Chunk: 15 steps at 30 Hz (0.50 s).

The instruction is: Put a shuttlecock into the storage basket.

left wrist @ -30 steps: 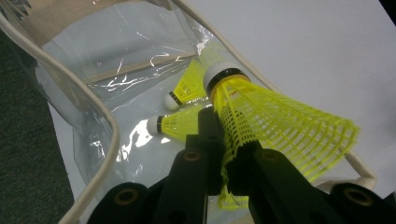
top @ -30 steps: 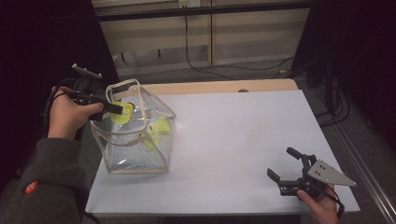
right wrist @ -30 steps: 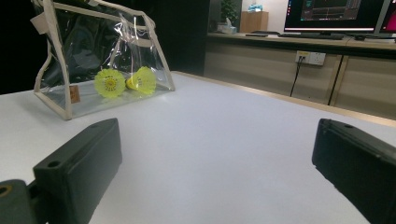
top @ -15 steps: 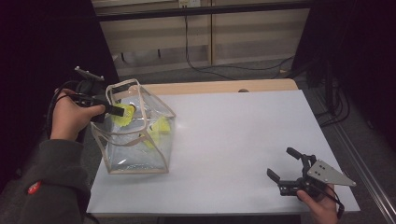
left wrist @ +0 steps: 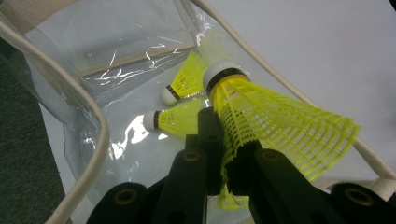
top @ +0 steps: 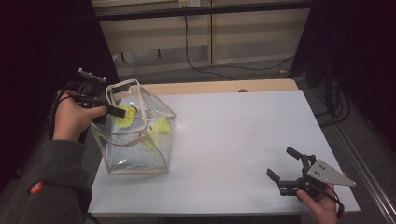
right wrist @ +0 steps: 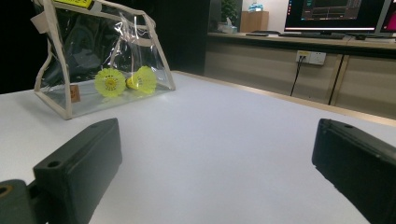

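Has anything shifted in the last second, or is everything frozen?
Nothing visibly changed. The left gripper stays shut on a yellow shuttlecock over the clear bag, two more lie inside, and the right gripper rests open on the table.

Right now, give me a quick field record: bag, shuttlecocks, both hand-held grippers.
bag: clear plastic bag with cream trim, standing open-topped on the left of the white table
shuttlecocks in bag: two yellow ones lying on the bottom
held shuttlecock: third yellow shuttlecock, at the bag's mouth
left hand-held gripper: shut on the held shuttlecock's skirt
right hand-held gripper: open, nothing between the jaws, at the table's near right corner
table surface: bare between bag and right hand-held gripper
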{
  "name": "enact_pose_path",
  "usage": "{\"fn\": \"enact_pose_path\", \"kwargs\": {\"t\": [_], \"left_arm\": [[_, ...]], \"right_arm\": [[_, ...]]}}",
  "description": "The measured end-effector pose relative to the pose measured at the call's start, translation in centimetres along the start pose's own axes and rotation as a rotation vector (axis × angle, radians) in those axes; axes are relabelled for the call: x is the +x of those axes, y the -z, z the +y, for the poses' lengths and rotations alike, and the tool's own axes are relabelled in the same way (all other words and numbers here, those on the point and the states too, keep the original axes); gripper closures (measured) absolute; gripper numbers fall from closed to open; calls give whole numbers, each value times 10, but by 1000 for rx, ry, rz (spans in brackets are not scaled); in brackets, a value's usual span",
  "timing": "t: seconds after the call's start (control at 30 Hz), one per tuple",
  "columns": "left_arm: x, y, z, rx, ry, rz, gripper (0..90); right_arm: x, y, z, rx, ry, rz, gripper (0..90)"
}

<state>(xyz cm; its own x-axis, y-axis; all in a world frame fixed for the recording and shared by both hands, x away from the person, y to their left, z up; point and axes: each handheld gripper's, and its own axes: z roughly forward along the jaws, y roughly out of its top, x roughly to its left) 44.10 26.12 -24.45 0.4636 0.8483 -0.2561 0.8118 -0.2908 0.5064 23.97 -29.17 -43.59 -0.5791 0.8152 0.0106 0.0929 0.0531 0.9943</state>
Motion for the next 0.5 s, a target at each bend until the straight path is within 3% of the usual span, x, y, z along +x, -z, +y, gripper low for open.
{"fn": "enact_pose_path", "kwargs": {"t": [0.5], "left_arm": [[1, -3, -2, 4, 1, -5, 869]], "right_arm": [[0, 0, 0, 3, 0, 0, 12]]}}
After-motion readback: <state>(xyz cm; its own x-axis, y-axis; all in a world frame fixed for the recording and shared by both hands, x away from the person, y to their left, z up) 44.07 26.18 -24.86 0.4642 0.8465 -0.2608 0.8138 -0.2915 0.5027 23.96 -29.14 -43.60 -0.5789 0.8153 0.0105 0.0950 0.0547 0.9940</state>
